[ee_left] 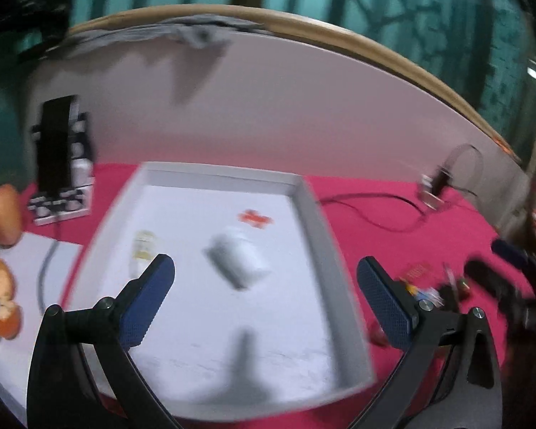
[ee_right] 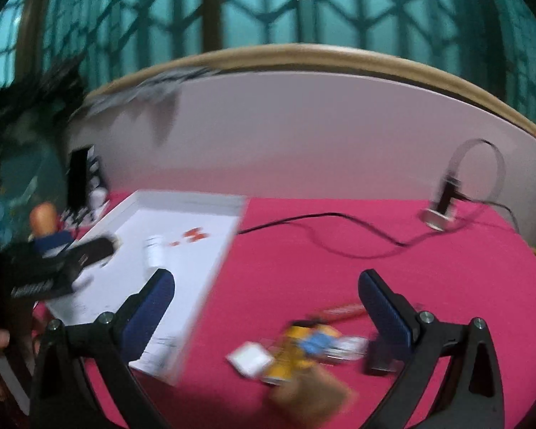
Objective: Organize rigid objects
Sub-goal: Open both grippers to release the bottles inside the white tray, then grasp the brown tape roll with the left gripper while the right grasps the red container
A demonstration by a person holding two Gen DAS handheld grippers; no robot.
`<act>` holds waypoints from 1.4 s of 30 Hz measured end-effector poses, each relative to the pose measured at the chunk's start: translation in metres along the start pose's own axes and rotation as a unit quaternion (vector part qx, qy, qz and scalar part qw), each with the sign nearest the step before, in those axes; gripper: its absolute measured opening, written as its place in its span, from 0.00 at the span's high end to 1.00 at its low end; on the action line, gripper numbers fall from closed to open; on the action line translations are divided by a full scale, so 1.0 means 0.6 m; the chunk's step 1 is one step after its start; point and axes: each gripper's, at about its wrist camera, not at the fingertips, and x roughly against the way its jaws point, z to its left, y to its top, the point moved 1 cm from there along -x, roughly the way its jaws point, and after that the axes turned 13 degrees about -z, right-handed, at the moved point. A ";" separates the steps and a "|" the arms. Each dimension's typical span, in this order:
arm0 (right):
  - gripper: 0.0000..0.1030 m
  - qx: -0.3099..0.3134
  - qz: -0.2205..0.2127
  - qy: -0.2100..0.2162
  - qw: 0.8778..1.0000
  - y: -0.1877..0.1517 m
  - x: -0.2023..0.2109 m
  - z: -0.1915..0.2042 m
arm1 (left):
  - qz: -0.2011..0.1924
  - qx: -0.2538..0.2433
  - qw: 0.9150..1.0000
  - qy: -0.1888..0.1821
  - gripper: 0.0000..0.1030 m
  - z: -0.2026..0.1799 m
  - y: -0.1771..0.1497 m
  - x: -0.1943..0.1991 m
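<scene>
1. Since the job is sorting hard items into one place, I read the white tray [ee_left: 318,221] as the collecting bin: it sits on the pink worktop [ee_left: 375,207], walls up, so whatever goes in stays put. From the left wrist view it fills the space just ahead of and under my left hand-held gripper [ee_left: 264,300]; from the right wrist view the same white tray [ee_right: 211,271] lies off to the left of my right hand-held gripper [ee_right: 264,314].
2. Both hand-held grippers are released, pads spread wide with nothing between them. I judge that each is free for a next pick.
3. Already inside the tray lies a white bottle [ee_left: 237,261], on its side near the middle, ahead of the left gripper's fingers and between their lines. It looks like a sorted item, lying as it would after being let go.
4. A smaller pale bottle [ee_left: 143,250] lies further left in the tray, just beyond the left finger's tip. Blur hides its label.
5. Still unsorted, I think, is the pile of small items [ee_right: 303,350] on the pink cloth outside the tray: a white square piece, something yellow and blue, some darker bits. It sits low between the right gripper's fingers, nearer the right one, so that hand is the better placed for it.
</scene>
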 end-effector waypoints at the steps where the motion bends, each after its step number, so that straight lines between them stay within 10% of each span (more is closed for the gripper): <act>1: 0.00 -0.013 0.000 -0.011 1.000 -0.002 0.006 -0.023 | 0.003 -0.011 1.000 -0.016 0.00 -0.018 -0.005 0.003; 15: 0.13 -0.151 0.036 -0.094 0.983 -0.097 0.059 -0.234 | 0.086 -0.158 0.969 -0.168 0.02 -0.245 -0.121 -0.001; 24: 0.21 -0.117 0.061 -0.070 0.989 -0.102 0.024 -0.228 | 0.106 -0.202 0.960 -0.165 0.24 -0.314 -0.152 -0.043; 28: 0.40 -0.120 0.093 -0.076 0.986 -0.111 -0.013 -0.231 | 0.108 -0.218 0.957 -0.158 0.53 -0.320 -0.163 -0.049; 42: 0.72 -0.150 0.119 -0.086 0.978 -0.141 -0.040 -0.233 | 0.088 -0.194 0.962 -0.169 0.54 -0.303 -0.164 -0.034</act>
